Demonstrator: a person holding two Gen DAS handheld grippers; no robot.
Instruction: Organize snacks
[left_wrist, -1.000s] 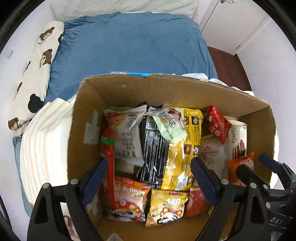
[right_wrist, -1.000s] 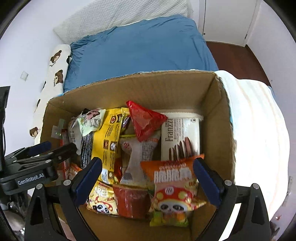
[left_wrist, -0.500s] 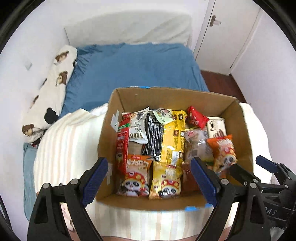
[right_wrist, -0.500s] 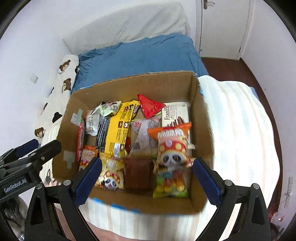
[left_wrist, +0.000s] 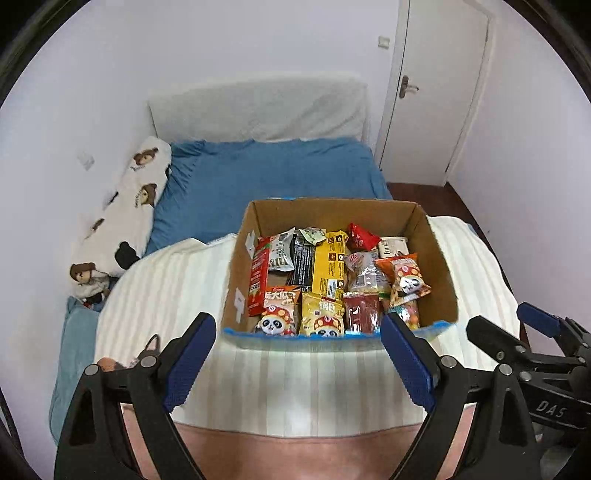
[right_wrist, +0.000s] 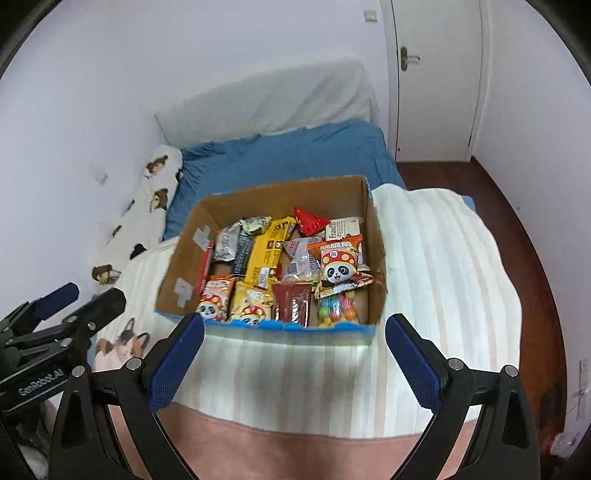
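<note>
Both grippers have pulled back, fingers spread, revealing striped blanket (left_wrist: 303, 384) and door (left_wrist: 436, 92).

The left tool (left_wrist: 299, 354) is pointing steeply downward, its blue-padded fingers (left_wrist: 190, 354) standing wide apart with nothing between them. The right tool (right_wrist: 293, 356) is angling down likewise, its fingers (right_wrist: 412, 365) also spread and gripping nothing. The two are sitting side by side, each showing at the edge of the other's view.

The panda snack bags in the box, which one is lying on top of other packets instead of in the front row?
The orange panda bag at the right side; it lies tilted atop other packets, while the two others stand along the front wall.
</note>
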